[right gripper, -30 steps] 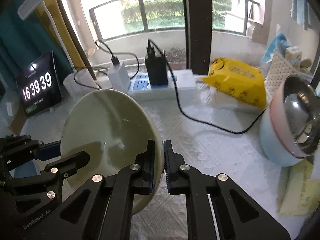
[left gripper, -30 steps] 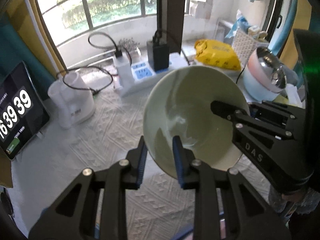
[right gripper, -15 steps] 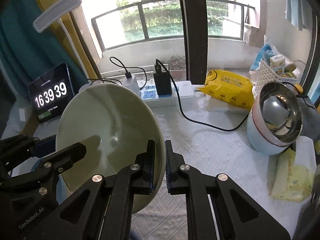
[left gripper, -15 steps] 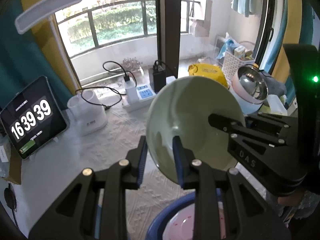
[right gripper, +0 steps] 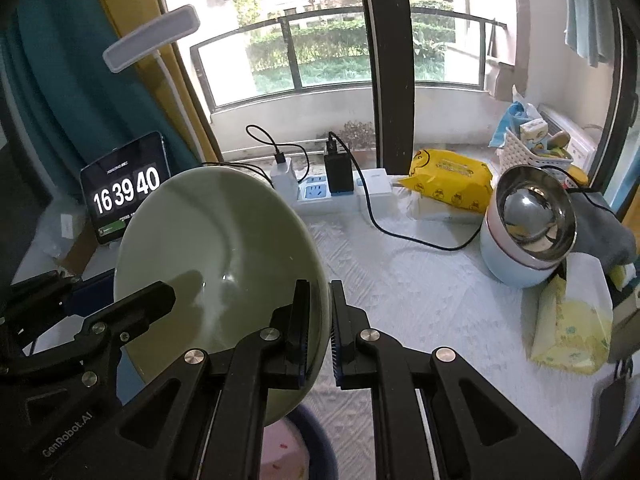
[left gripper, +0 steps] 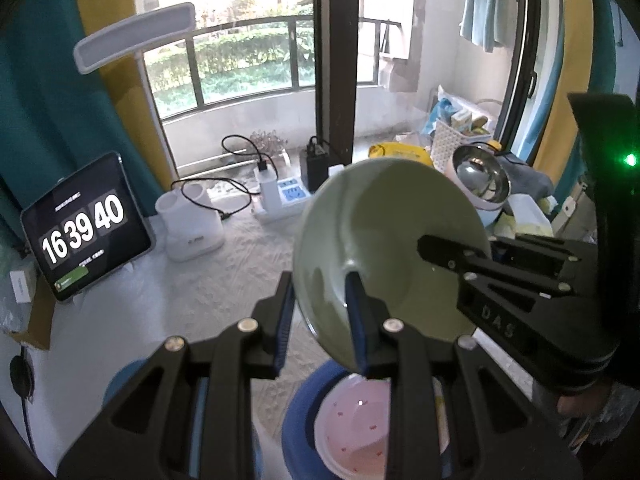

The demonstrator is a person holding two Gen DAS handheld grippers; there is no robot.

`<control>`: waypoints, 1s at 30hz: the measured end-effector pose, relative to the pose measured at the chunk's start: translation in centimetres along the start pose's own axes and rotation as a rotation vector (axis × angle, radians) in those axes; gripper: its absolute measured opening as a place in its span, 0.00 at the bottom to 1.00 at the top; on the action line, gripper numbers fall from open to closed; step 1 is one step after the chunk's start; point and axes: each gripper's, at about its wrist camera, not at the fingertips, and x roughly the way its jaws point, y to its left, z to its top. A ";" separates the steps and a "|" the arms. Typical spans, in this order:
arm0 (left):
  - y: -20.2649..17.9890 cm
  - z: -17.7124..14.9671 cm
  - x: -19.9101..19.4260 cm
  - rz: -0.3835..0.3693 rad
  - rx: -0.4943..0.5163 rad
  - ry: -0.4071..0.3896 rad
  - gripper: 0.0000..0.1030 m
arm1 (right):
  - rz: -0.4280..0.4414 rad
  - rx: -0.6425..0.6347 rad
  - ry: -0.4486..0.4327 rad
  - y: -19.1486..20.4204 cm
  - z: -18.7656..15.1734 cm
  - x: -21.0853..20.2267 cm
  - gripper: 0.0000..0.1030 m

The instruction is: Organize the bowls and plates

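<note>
A pale green bowl (left gripper: 392, 240) hangs tilted in the air above the table, held at two sides. My left gripper (left gripper: 320, 292) is shut on its near-left rim, one finger inside and one outside. In the right wrist view my right gripper (right gripper: 319, 300) is shut on the bowl's (right gripper: 216, 256) right rim. Each gripper shows in the other's view: the right gripper (left gripper: 440, 250) at the bowl's far side, the left gripper (right gripper: 160, 296) at the lower left. Below the green bowl sits a pink-speckled white bowl (left gripper: 356, 420) inside a blue dish (left gripper: 298, 420).
A tablet clock (left gripper: 84, 228) stands at the left, beside a white appliance (left gripper: 192, 224). A power strip (right gripper: 320, 194) with cables lies at the back. At the right are a yellow pack (right gripper: 452, 184), stacked bowls with a steel one on top (right gripper: 532, 216), and a tissue pack (right gripper: 572, 320).
Both grippers have risen and drawn back with the green bowl still held between them. The blue dish with the pink-speckled bowl has come into view underneath.
</note>
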 end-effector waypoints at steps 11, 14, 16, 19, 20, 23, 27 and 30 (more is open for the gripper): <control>0.0 -2.7 -2.4 -0.019 -0.020 -0.005 0.25 | 0.002 0.000 0.001 1.3 -2.5 -2.3 0.10; 0.0 -3.5 -2.9 -0.022 -0.023 -0.005 0.25 | 0.007 0.010 0.007 1.6 -3.4 -2.7 0.10; 0.0 -4.0 -3.2 -0.025 -0.026 -0.001 0.25 | 0.008 0.012 0.012 1.8 -4.0 -2.9 0.10; -0.1 -4.7 -3.4 -0.029 -0.029 0.005 0.25 | 0.008 0.015 0.020 2.1 -4.8 -3.1 0.10; -0.2 -4.9 -3.5 -0.029 -0.028 0.006 0.25 | 0.008 0.016 0.023 2.1 -5.0 -3.2 0.10; -0.3 -5.6 -3.6 -0.034 -0.032 0.013 0.25 | 0.007 0.020 0.031 2.2 -5.7 -3.3 0.10; -0.3 -6.5 -3.7 -0.037 -0.040 0.023 0.25 | 0.007 0.024 0.043 2.3 -6.8 -3.3 0.10; -0.2 -7.0 -3.6 -0.040 -0.046 0.032 0.25 | 0.010 0.027 0.055 2.4 -7.5 -3.2 0.10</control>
